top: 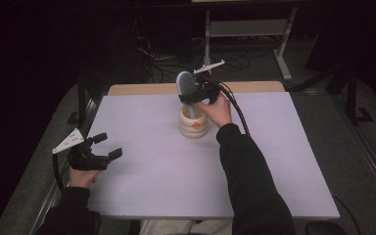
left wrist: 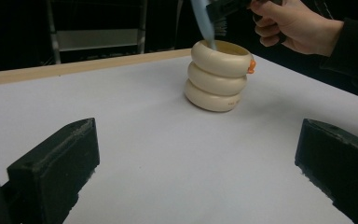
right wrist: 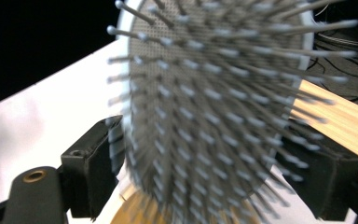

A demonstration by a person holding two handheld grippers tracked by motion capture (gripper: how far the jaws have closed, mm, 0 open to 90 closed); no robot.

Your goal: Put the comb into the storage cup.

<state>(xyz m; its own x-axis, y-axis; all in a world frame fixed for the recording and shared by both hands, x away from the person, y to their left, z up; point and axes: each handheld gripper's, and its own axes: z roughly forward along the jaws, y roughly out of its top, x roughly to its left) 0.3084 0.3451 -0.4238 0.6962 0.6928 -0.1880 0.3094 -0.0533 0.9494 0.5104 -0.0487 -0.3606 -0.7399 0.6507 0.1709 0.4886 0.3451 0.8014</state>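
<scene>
Dark room, white table [top: 142, 171]. Right gripper [top: 192, 94] loosely straddles the brush [top: 185, 84], handle down in the cup [top: 194, 126]; it should lift clear straight upward. Left gripper [top: 103, 147] rests open, near left.

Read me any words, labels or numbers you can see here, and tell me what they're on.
No text here can be read.
Cream holder: a small mark low on its bottom ring, too small and blurred to read.
Orange tab on the holder's rim: no writing can be made out.
Hairbrush: no label visible among the bristles.
Grey plate on the left gripper: holes, no lettering legible.
</scene>
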